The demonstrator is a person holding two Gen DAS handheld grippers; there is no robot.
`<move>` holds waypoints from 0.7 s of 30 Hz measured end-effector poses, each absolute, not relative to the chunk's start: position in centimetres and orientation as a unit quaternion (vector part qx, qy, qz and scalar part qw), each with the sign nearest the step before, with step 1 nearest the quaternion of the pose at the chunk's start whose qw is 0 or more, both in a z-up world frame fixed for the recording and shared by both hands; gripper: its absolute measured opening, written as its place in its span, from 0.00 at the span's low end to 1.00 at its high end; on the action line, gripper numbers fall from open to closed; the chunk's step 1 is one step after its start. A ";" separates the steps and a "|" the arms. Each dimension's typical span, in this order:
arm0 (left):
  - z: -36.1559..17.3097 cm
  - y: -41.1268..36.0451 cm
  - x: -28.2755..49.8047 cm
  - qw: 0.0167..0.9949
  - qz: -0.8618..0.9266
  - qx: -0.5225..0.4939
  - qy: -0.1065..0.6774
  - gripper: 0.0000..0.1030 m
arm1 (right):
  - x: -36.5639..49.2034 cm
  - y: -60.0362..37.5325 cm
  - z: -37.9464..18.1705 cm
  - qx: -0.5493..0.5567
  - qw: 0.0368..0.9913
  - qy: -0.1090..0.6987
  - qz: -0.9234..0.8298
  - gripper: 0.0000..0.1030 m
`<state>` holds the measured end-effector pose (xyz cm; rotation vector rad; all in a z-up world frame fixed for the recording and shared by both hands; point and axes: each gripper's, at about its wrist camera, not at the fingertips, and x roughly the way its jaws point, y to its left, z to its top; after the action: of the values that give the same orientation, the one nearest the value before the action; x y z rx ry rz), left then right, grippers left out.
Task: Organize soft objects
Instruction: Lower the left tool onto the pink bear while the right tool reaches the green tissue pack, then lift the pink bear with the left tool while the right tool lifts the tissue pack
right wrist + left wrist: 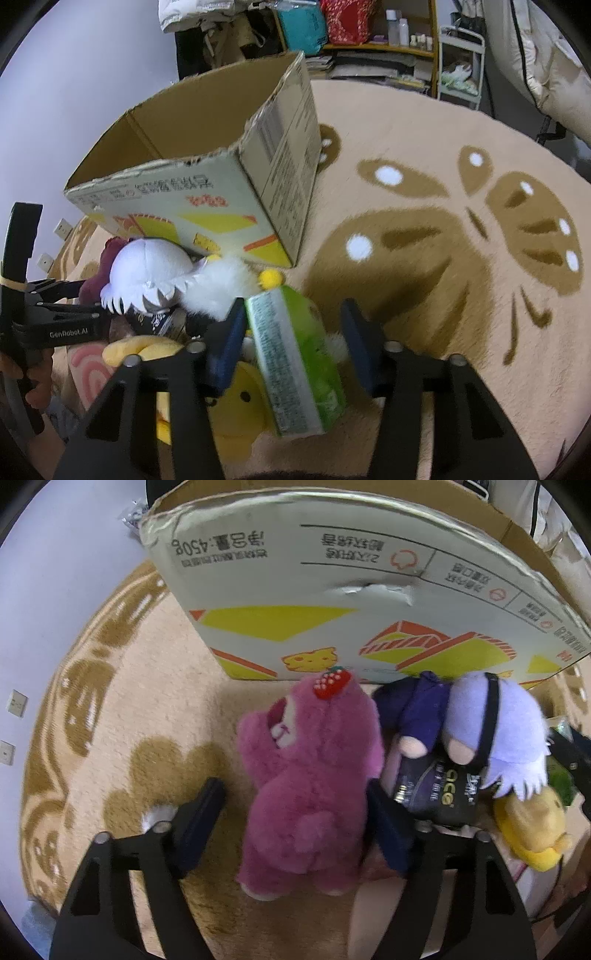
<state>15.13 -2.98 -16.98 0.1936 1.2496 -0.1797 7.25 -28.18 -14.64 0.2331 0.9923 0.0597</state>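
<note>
A pink plush bear (310, 775) with a strawberry on its head lies on the carpet between the jaws of my left gripper (295, 801), which is open around it. Beside it lie a lavender-haired doll (491, 727), also in the right wrist view (147, 273), a dark packet (436, 794) and a yellow plush (532, 827). My right gripper (295, 325) is open around a green tissue pack (295, 358) lying over a yellow plush (236, 406). An open cardboard box (332, 602) stands behind the toys; it is also in the right wrist view (207, 155).
A beige carpet (443, 295) with brown patterns covers the floor. Shelves and a white cart (461, 62) stand at the back of the room. A lavender wall (55, 590) with sockets is at the left. The left gripper's body (55, 325) shows at the right view's left edge.
</note>
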 end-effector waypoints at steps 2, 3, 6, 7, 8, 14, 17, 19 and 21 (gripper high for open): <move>-17.0 -3.1 14.9 0.802 -0.093 0.078 0.585 0.57 | 7.3 -28.1 -15.0 0.114 0.868 0.482 0.035 0.37; -17.0 -3.2 14.6 0.802 -0.098 0.074 0.585 0.54 | 7.4 -28.0 -15.0 0.111 0.870 0.480 0.035 0.36; -16.8 -3.4 14.3 0.805 -0.103 0.087 0.578 0.47 | 7.2 -28.0 -14.9 0.116 0.871 0.475 0.038 0.34; -16.8 -3.5 14.2 0.806 -0.103 0.092 0.576 0.45 | 7.1 -28.0 -14.8 0.118 0.873 0.472 0.038 0.34; -16.7 -3.7 14.1 0.807 -0.102 0.094 0.574 0.45 | 7.0 -28.2 -14.7 0.117 0.874 0.469 0.038 0.34; -15.9 -3.1 13.6 0.819 -0.083 0.091 0.560 0.43 | 6.4 -27.9 -13.1 0.109 0.891 0.439 0.038 0.33; -15.1 -2.2 13.3 0.829 -0.066 0.072 0.551 0.43 | 6.0 -27.8 -12.7 0.108 0.895 0.431 0.037 0.33; -14.5 -1.4 12.7 0.836 -0.058 0.055 0.543 0.43 | 5.7 -27.8 -12.5 0.107 0.897 0.427 0.034 0.33; -13.9 -0.2 12.4 0.845 -0.049 0.047 0.531 0.43 | 5.4 -27.8 -12.2 0.108 0.900 0.421 0.034 0.32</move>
<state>12.44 -0.16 -13.92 0.0981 1.1196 -0.1039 5.42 -27.79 -12.19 0.2229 0.8702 0.0708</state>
